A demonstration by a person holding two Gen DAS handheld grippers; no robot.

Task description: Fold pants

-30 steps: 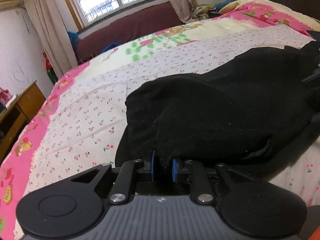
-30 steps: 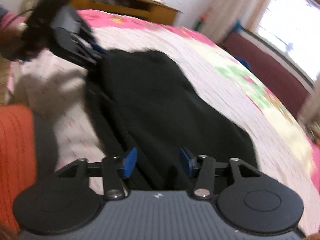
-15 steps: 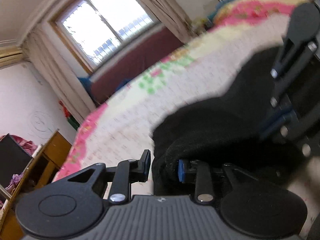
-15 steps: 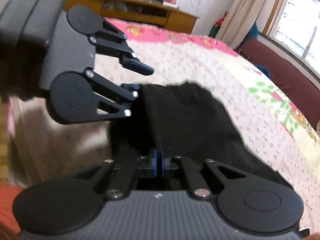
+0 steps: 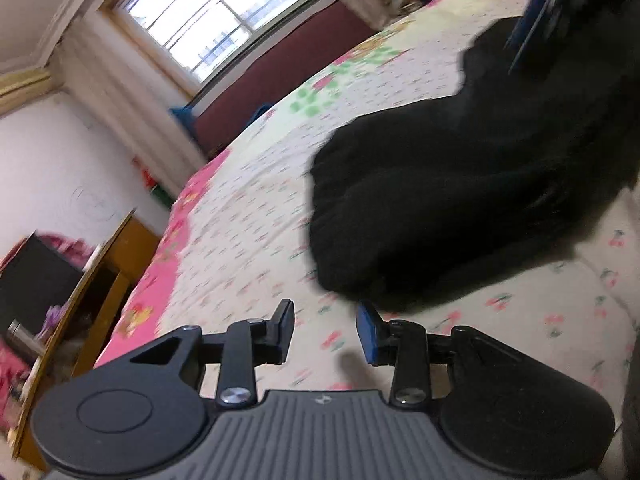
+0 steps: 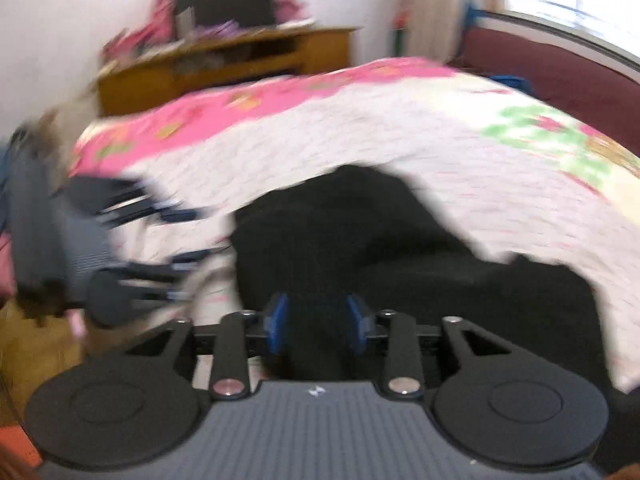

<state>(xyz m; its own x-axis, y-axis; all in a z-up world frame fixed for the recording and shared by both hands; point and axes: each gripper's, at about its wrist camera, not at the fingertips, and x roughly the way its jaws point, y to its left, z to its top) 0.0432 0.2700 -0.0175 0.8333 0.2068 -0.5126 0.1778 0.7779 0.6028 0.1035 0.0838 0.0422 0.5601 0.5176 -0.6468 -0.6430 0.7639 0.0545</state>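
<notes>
Left gripper (image 5: 326,330) gapes empty just short of the pants (image 5: 460,200); right gripper (image 6: 316,324) spread over them; regrip edges squarely, I judge.

Matt black fleecy cloth pants (image 5: 460,200) on smooth printed cotton bedsheet (image 5: 248,216)

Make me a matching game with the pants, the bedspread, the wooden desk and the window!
Things:
1. pants
2. bedspread
3. wooden desk
4. left gripper

Descriptions:
a. jaws open, nothing between them
b. black, lying in a heap on the bed
c. white with little flowers and a pink edge
d. brown, standing by the wall beyond the bed

Pairs: 1-b, 2-c, 3-d, 4-a
</notes>
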